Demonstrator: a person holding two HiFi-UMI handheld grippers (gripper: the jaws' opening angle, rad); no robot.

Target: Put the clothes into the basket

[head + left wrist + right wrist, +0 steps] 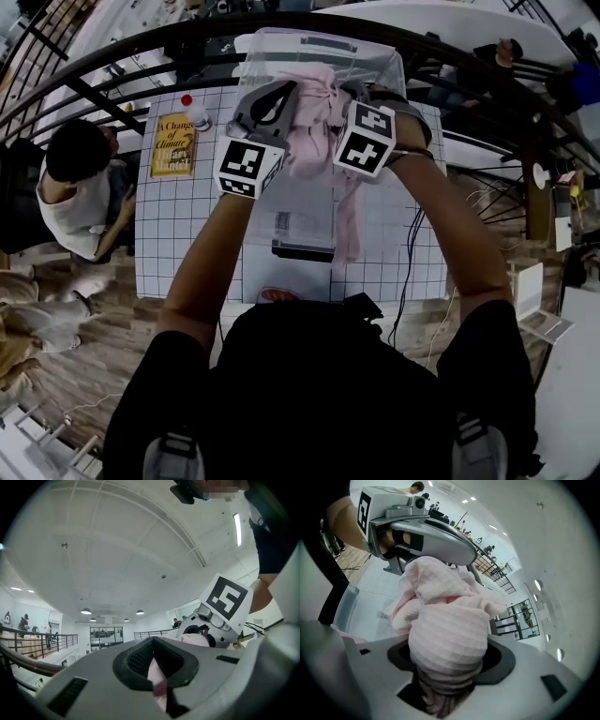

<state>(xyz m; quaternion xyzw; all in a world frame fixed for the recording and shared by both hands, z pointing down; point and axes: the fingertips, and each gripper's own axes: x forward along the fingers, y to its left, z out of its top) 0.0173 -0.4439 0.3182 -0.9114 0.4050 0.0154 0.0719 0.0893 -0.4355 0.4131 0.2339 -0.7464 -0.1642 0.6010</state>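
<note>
Two firm grips. Head view: my left gripper point(279, 98) and right gripper point(349, 94) hold the pale pink ribbed knit garment point(314, 131) above the clear plastic basket point(281, 42), one end dangling outside. Left gripper view: jaws nipped on a thin fold. Right gripper view: jaws clamping a thick bunch. Carrying, I judge; next, lower it in, then release.

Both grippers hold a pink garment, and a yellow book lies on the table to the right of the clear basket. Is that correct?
No. The yellow book lies to the left of the clear basket, not the right; the head view shows it. The rest stands: the left gripper and the right gripper both hold the pink garment.
</note>
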